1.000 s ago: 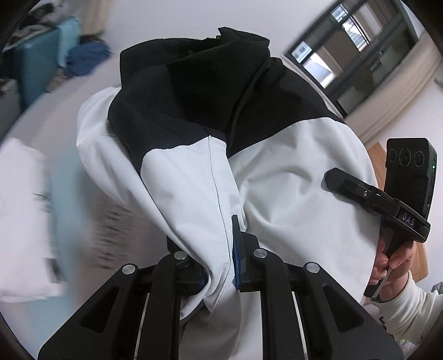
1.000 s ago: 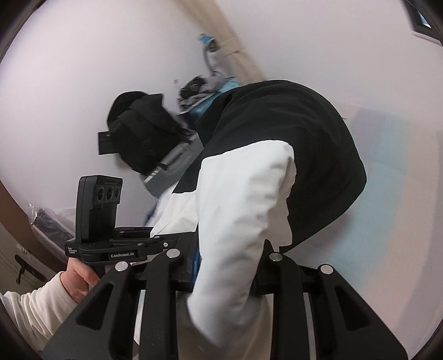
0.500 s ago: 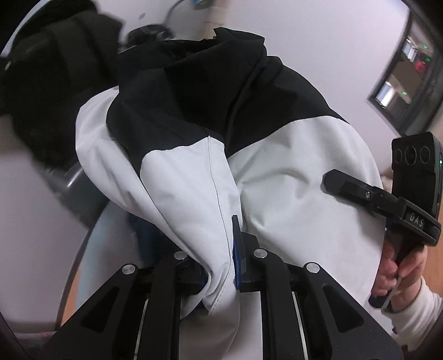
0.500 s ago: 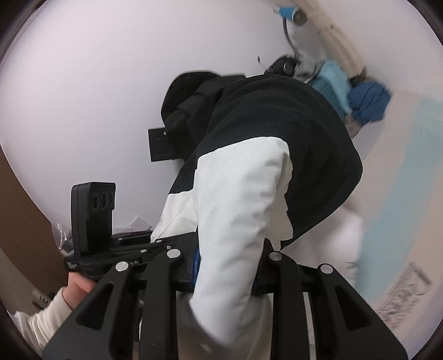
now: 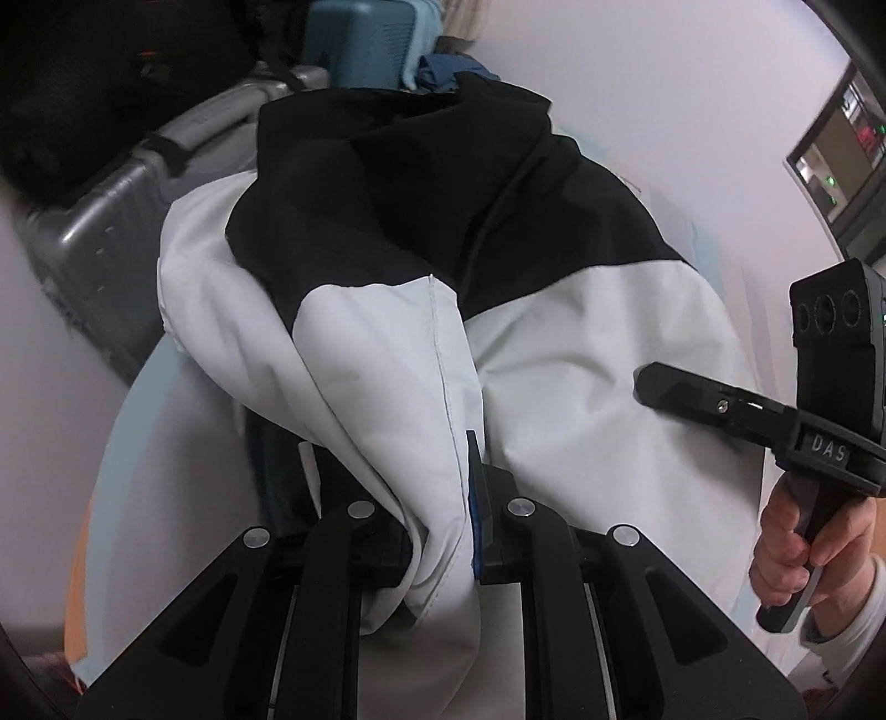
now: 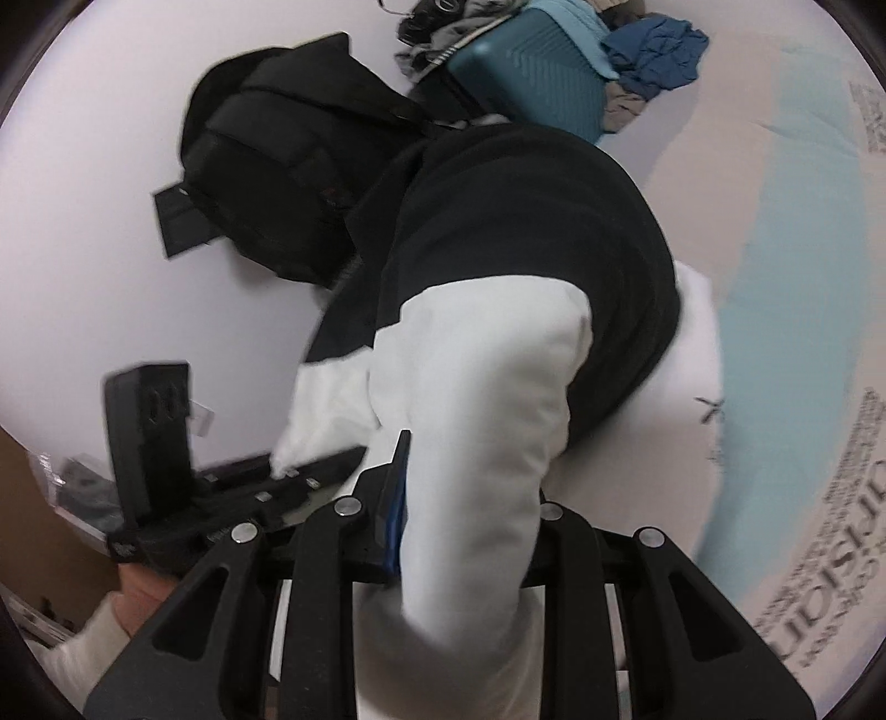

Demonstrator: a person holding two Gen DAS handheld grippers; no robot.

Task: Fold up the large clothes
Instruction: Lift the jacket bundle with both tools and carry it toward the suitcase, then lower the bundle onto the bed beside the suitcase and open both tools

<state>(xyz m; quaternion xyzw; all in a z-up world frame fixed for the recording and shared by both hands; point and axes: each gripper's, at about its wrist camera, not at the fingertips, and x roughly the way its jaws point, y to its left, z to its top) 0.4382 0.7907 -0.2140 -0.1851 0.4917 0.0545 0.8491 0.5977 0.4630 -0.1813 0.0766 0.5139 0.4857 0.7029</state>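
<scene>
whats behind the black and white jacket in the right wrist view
Behind the jacket are a black backpack, a teal suitcase and blue clothes. The jacket covers the backpack's lower right and the suitcase's base, so what they rest on is hidden.

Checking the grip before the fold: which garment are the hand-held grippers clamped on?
The black-and-white jacket: both the left hand-held gripper and right hand-held gripper pinch it. The crumpled blue garment lies apart by the teal suitcase.

A black-and-white jacket (image 5: pixel 554 343), black across its upper part and white below, hangs bunched, its white fabric pinched into folds.
</scene>
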